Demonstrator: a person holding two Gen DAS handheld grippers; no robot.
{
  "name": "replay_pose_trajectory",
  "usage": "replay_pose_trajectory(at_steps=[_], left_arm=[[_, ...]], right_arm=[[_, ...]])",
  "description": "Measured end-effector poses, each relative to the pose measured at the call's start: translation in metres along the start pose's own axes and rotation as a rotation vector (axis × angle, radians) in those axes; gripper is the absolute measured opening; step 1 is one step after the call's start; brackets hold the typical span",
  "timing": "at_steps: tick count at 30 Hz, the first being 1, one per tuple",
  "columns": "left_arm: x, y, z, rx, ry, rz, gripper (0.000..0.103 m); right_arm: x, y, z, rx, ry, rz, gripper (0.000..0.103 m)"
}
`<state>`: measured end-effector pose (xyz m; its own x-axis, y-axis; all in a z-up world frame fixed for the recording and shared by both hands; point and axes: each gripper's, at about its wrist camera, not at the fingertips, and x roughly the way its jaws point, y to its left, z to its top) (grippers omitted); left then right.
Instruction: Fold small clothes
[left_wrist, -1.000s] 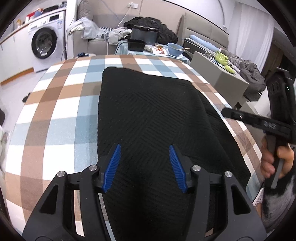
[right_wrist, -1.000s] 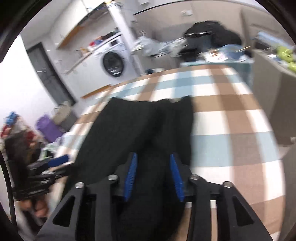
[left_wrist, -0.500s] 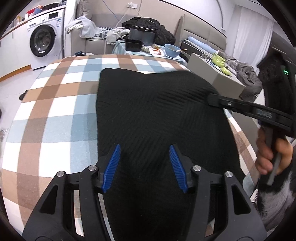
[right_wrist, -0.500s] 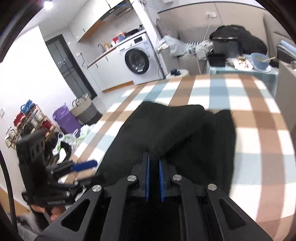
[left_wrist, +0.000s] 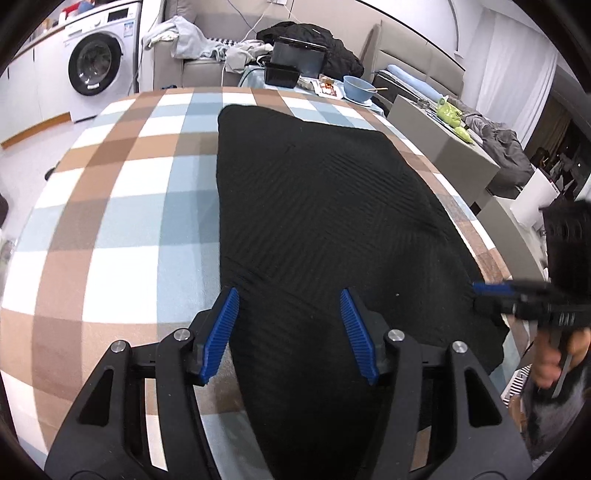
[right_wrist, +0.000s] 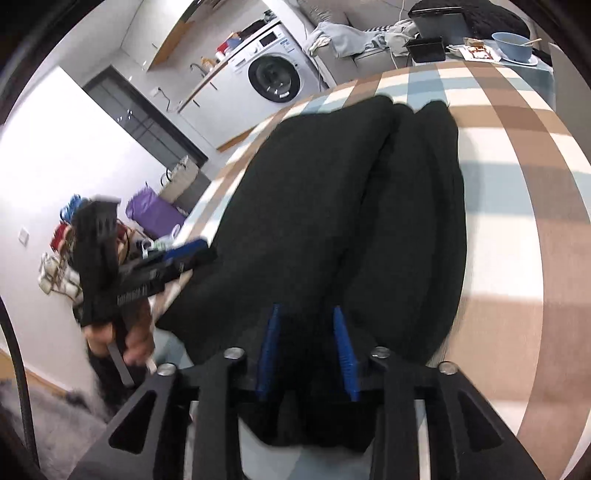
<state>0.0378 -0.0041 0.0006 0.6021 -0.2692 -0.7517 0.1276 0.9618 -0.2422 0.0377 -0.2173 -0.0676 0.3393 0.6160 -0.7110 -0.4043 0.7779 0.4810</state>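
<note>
A black knitted garment (left_wrist: 325, 221) lies on the plaid tablecloth (left_wrist: 122, 206). My left gripper (left_wrist: 290, 325) hovers open over its near edge, and the blue pads (left_wrist: 225, 332) straddle the cloth without pinching it. In the right wrist view the garment (right_wrist: 332, 206) shows long folds. My right gripper (right_wrist: 306, 350) sits low at its near end; the jaws are opening with a ridge of cloth between the pads (right_wrist: 267, 354), which do not press on it. Each view shows the other gripper (left_wrist: 517, 299) (right_wrist: 173, 258) at the garment's side, held in a hand (right_wrist: 136, 332).
Beyond the table stand a washing machine (left_wrist: 92, 70), a sofa piled with clothes (left_wrist: 207, 37) and a side table with a blue bowl (left_wrist: 356, 86). A grey cabinet (left_wrist: 454, 147) flanks the right edge. A purple bag (right_wrist: 155, 214) sits on the floor.
My right gripper closed on a fold of the garment, sank toward its near right edge, and now has its jaws apart again. The left gripper stayed put and open.
</note>
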Motion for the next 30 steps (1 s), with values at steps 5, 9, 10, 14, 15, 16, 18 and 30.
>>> replay_pose_trajectory(at_steps=[5, 9, 10, 14, 15, 16, 18, 30], left_arm=[[-0.003, -0.016, -0.004, 0.041, -0.007, -0.015, 0.055], [-0.007, -0.024, -0.01, 0.069, -0.005, -0.001, 0.055], [-0.006, -0.024, -0.012, 0.064, 0.0, 0.007, 0.055], [-0.006, -0.028, -0.018, 0.048, 0.005, 0.006, 0.055], [-0.005, -0.03, -0.019, 0.054, 0.006, 0.003, 0.055], [-0.005, -0.033, -0.021, 0.06, 0.006, -0.002, 0.055], [-0.004, -0.039, -0.024, 0.078, 0.012, -0.011, 0.055], [0.0, -0.077, -0.03, 0.143, 0.018, -0.054, 0.056]], right_arm=[[0.018, 0.015, -0.006, -0.03, 0.003, -0.017, 0.021], [0.007, 0.036, 0.002, -0.125, -0.099, -0.024, 0.005], [-0.001, 0.039, 0.004, -0.137, -0.13, -0.022, 0.005], [0.002, 0.025, 0.004, -0.114, -0.092, -0.093, 0.005], [0.012, 0.02, 0.0, -0.102, -0.051, -0.115, 0.005], [0.023, 0.013, -0.004, -0.084, -0.01, -0.132, 0.005], [0.026, 0.006, -0.006, -0.056, -0.024, -0.108, 0.007], [-0.009, 0.0, 0.0, -0.006, -0.142, -0.126, 0.024]])
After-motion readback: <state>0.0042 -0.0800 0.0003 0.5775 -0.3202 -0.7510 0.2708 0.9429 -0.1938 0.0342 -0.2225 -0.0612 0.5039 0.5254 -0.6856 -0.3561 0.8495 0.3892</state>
